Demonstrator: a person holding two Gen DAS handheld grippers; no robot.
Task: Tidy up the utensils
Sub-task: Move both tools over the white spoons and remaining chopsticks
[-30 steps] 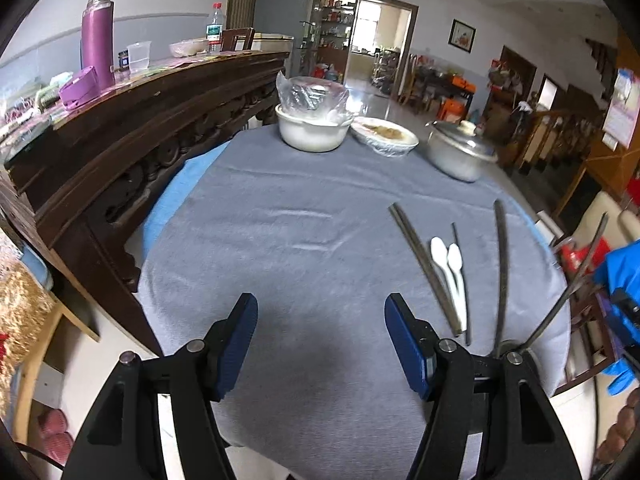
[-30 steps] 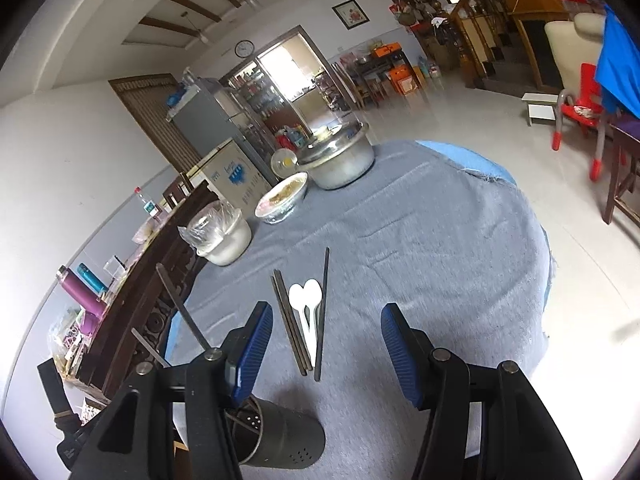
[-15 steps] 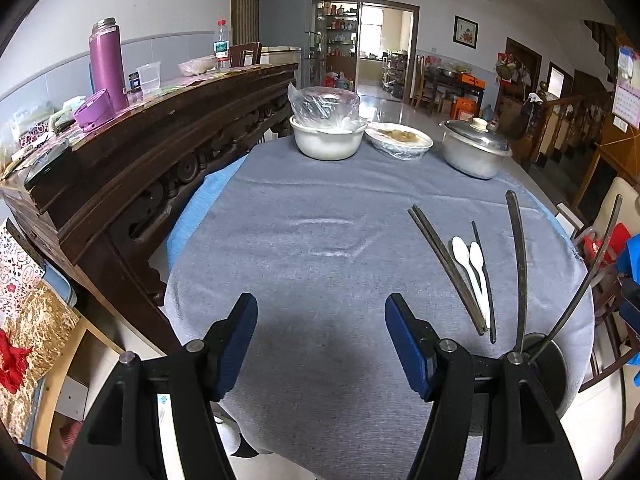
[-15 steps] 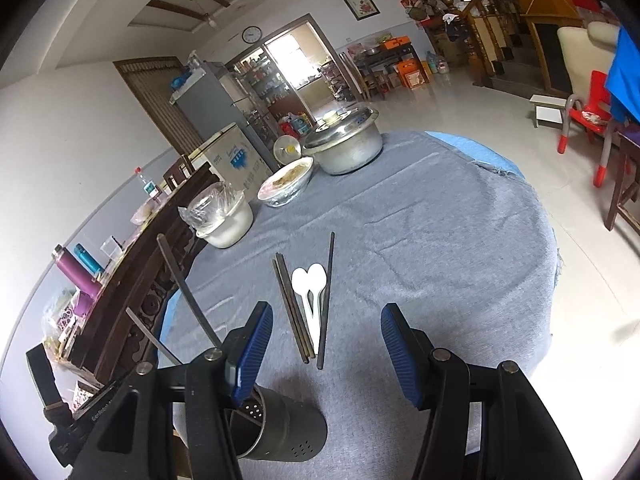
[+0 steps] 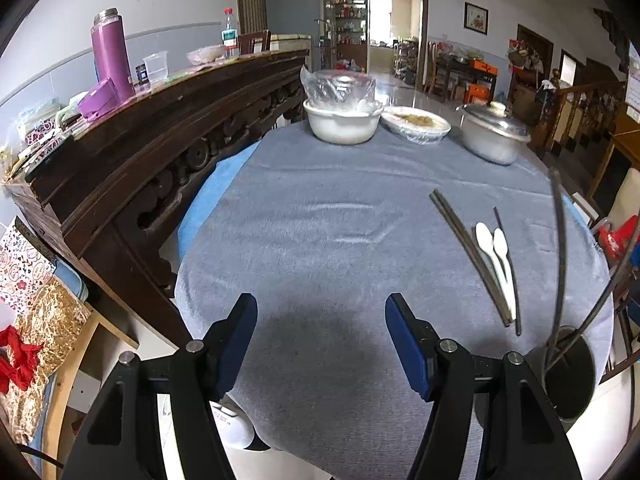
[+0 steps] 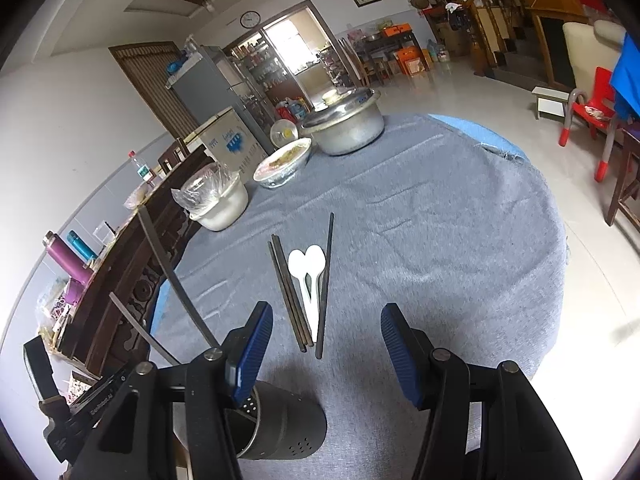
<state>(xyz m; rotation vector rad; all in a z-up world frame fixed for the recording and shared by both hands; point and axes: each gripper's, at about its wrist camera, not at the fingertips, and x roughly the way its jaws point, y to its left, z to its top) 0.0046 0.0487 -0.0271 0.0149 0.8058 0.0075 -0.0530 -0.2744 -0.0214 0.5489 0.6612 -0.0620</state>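
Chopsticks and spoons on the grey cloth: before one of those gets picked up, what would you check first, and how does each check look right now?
1. Right hand-held gripper open and empty: ok, nothing between its blue pads.
2. Left hand-held gripper open and empty: ok.
3. Utensils within clear view: ok, the pair of chopsticks, two white spoons and a single chopstick lie side by side just ahead of the right gripper.
4. Pieces separable: not ok, spoons and chopsticks lie very close, possibly touching.
5. Dark perforated holder upright with room: ok, two long utensils already lean in it.
6. Path to holder free: cannot tell, it sits partly behind the gripper.
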